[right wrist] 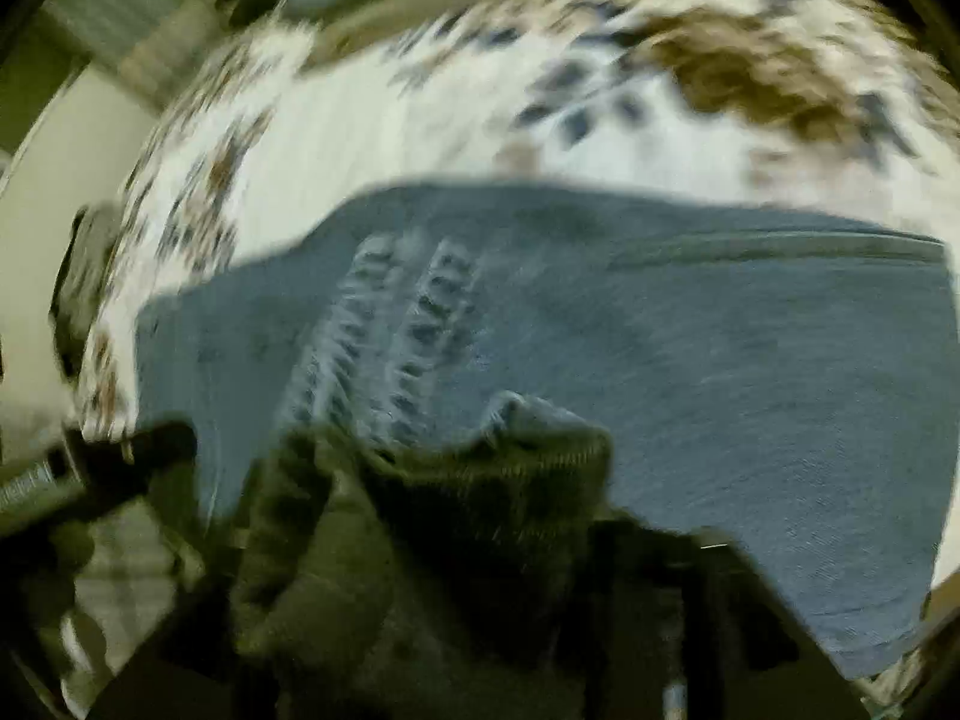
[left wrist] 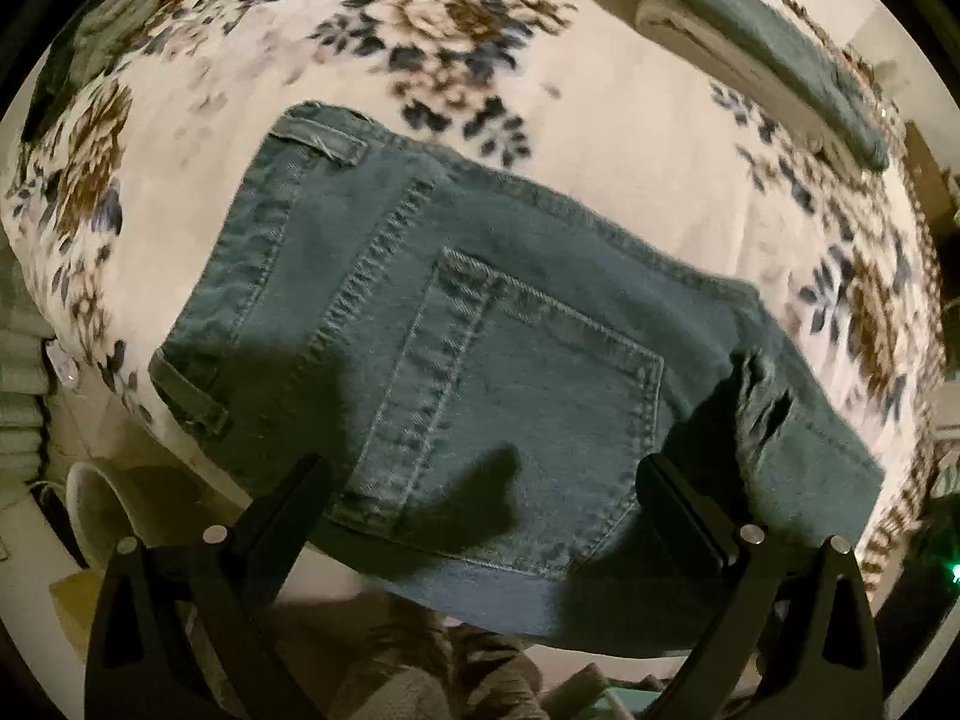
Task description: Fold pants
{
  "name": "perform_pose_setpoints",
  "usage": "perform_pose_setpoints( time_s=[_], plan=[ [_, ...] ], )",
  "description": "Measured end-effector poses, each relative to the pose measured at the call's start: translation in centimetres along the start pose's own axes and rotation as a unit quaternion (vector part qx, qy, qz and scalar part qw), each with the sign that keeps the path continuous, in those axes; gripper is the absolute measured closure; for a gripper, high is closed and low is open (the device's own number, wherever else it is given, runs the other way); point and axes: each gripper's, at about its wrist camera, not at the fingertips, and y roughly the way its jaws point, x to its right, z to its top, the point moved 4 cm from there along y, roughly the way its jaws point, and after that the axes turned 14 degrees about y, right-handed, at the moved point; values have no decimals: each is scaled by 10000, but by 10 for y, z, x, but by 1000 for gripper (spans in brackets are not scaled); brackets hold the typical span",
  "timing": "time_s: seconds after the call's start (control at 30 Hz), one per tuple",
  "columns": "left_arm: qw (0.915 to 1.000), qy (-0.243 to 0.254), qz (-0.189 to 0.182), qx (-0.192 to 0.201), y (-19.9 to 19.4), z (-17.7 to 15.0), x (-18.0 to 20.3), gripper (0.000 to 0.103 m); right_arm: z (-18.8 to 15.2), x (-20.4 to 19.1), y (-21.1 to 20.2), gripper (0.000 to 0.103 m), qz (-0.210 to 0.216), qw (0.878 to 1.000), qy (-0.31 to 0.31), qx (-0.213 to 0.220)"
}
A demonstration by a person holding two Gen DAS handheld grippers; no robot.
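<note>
While the folded blue denim pants (left wrist: 480, 348) lie back-pocket-up mid-frame on the white floral fleece blanket (left wrist: 630, 138), the left gripper (left wrist: 480, 480) hangs over them, spread wide, pinching nothing. Right gripper's a dark blur at the bottom, can't tell its state.

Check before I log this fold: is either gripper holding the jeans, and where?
Left gripper open, holding nothing; right gripper too blurred to tell.

My left gripper (left wrist: 480, 480) hangs open above folded blue-green denim pants (left wrist: 468, 324), back pocket (left wrist: 528, 384) facing up, lying on a cream blanket (left wrist: 630, 168) with brown and navy flowers. More folded clothes (left wrist: 774, 42) sit at upper right.
</note>
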Motion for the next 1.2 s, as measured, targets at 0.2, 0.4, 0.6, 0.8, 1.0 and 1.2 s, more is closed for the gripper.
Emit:
perform_pose_setpoints(
  time_s=[0.2, 0.4, 0.6, 0.8, 1.0, 1.2],
  plan=[
    [9986, 65, -501, 146, -7, 19, 20, 0, -7, 10, -50, 13, 704, 9967, 263, -294],
    [9948, 768, -665, -99, 33, 26, 86, 0, 0, 106, -104, 12, -32, 9904, 1364, 205],
    [9856, 1522, -511, -528, 77, 10, 122, 34, 5, 191, -116, 12, -509, 9707, 2342, 146],
    [9860, 1628, -286, -208, 63, 4, 109, 103, -16, 213, -101, 12, -317, 9531, 2998, -268],
    [9939, 839, -669, -270, 33, 2, 75, 103, -34, 209, -98, 15, -162, 9431, 3312, -231],
    [9861, 281, -1578, -426, 22, 3, 90, 82, -12, 167, -88, 44, 324, 9607, 2755, -104]
  ],
)
